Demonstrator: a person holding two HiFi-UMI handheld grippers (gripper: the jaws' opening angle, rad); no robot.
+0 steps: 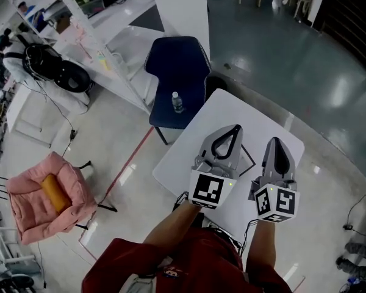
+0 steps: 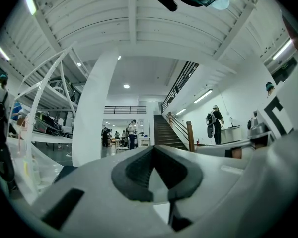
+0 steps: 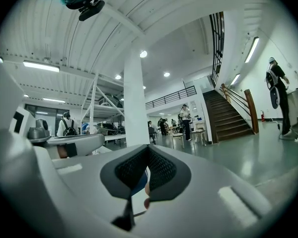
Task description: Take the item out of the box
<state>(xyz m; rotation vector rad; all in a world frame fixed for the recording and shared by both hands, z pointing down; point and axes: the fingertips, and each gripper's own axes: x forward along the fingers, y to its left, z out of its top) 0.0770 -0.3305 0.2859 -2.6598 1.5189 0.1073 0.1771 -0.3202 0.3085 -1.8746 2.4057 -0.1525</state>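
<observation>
white table | navy chair beyond, likely bottle atop | left gripper, right gripper pressed together

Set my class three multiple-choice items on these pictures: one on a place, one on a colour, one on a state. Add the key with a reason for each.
1. Where does the water bottle stand?
A under the chair
B on the seat of the blue chair
C between a gripper's jaws

2. What colour is the padded chair at left?
A green
B pink
C grey

3. How do the jaws of the left gripper and the right gripper stand?
A wide apart
B shut on a box
C shut on nothing

Key:
1 B, the head view shows it upright on the seat.
2 B, its cushions are pink.
3 C, each gripper view shows the tips meeting, with nothing between them.
</observation>
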